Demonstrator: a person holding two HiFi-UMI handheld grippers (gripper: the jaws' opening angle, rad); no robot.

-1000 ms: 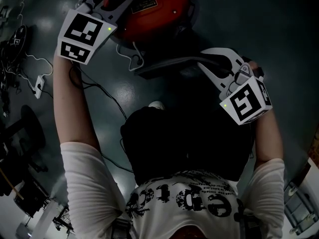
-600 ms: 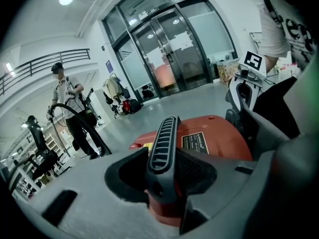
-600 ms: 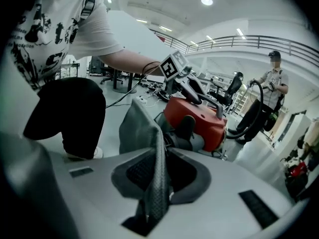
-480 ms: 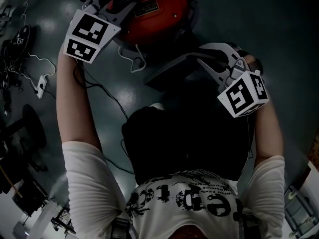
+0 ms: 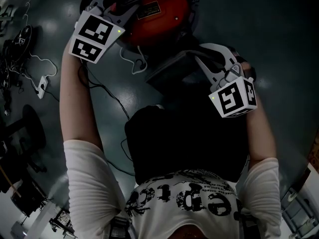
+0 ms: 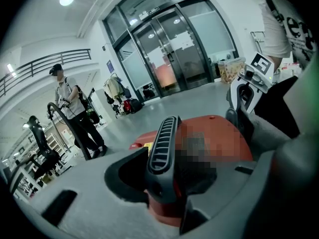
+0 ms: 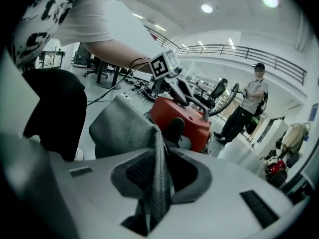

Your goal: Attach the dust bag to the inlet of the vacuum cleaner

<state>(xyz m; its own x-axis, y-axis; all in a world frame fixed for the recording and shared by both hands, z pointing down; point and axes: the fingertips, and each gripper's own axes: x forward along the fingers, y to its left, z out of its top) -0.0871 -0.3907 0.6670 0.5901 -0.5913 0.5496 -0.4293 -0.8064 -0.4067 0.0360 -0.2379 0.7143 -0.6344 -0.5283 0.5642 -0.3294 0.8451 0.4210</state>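
Left gripper: we find its jaws clamped on the black ribbed plastic handle of the red round vacuum cleaner. Right gripper: jaws pinch the grey woven fabric dust bag, near the cleaner.

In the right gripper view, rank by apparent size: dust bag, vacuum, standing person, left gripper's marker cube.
1. Bag: largest, though it is nearest the camera.
2. Vacuum and person: about alike, so not ranked.
3. Left gripper's cube: smallest.

Red vacuum cleaner, grey dust bag
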